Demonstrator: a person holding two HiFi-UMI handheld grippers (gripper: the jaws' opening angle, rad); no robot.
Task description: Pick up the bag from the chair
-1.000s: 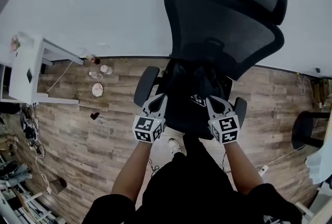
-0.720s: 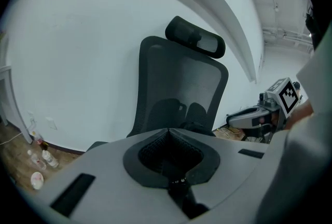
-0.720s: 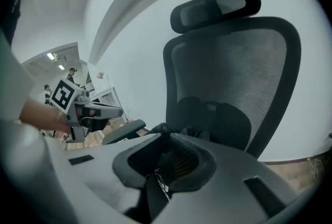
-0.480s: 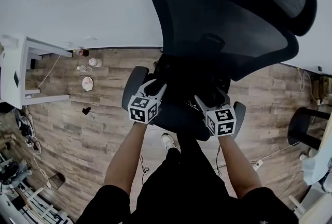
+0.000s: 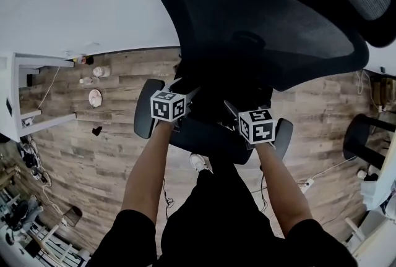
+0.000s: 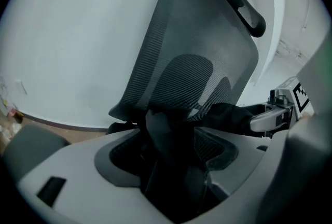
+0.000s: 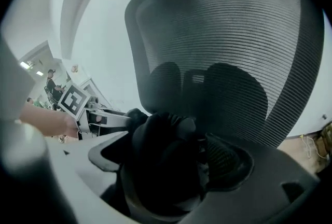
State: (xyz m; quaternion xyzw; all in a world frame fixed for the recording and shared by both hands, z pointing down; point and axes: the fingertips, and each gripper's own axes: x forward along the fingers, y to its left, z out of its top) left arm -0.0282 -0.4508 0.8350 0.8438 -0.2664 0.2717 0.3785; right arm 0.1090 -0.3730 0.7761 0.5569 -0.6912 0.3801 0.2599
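1. Two large things set the limits. The black mesh chair stands at the far side against the wall, and the bag lies on its seat. The lift should therefore come up and toward the near side, clear of the backrest and the armrests.
2. The black bag is slumped on the seat just in front of the backrest, with a claw at each side. It looks soft and will likely sag, so I judge that a hold on both sides is better than one.
3. The left gripper has just been opening its jaws. They stand wide apart with an upright fold of the bag between them, not pinched. It should go a little deeper before closing, so that it catches thick fabric rather than a thin edge.
4. The right gripper has also just been opening. Its jaws are spread around a rounded bulge of the bag and do not squeeze it yet.
5. The ribbed pads should close on both sides at once. Then a small test lift will show if the fabric slips.
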